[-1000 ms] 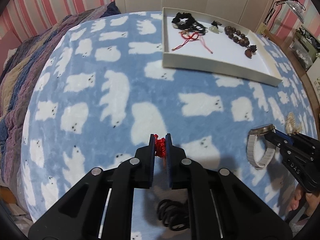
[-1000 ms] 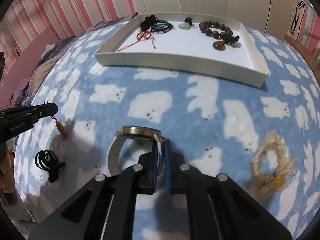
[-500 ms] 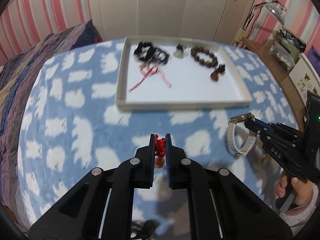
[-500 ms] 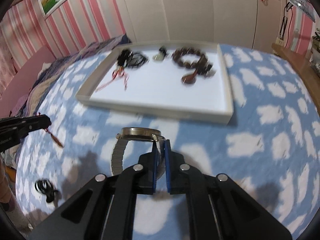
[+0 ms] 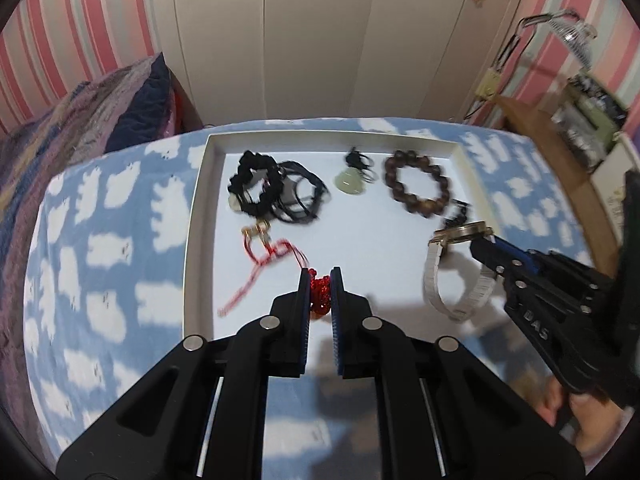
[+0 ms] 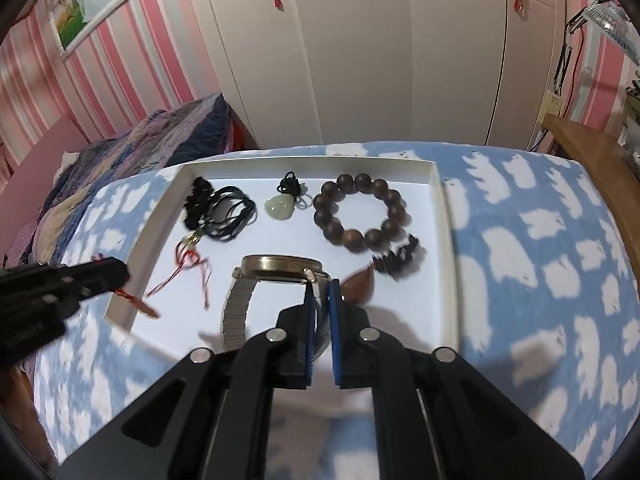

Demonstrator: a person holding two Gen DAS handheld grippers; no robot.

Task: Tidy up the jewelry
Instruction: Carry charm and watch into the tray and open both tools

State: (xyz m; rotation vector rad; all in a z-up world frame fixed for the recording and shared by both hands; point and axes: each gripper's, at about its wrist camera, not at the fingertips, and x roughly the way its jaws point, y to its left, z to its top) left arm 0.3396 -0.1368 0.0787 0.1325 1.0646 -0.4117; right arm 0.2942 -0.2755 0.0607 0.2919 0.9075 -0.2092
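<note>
My left gripper [image 5: 320, 278] is shut on a red knotted cord charm [image 5: 320, 300] and holds it above the front part of the white tray [image 5: 200, 216]. My right gripper [image 6: 321, 286] is shut on a silver wristwatch [image 6: 280, 268] by its band and holds it above the tray's front middle; the watch also shows in the left wrist view [image 5: 460, 236]. In the tray lie black cords [image 6: 224, 212], a red string bracelet [image 5: 268, 256], a pale green jade pendant [image 6: 282, 208] and a brown bead bracelet [image 6: 360, 216].
The tray sits on a bed with a blue blanket with white bears [image 6: 540, 240]. A striped quilt [image 6: 120, 152] lies at the back left. White wardrobe doors [image 6: 360, 60] stand behind the bed. A wooden desk [image 6: 592, 152] is at the right.
Both grippers have moved forward from over the blanket to above the tray, each still holding its item. The black cord bundle and straw ring on the blanket have left view.
</note>
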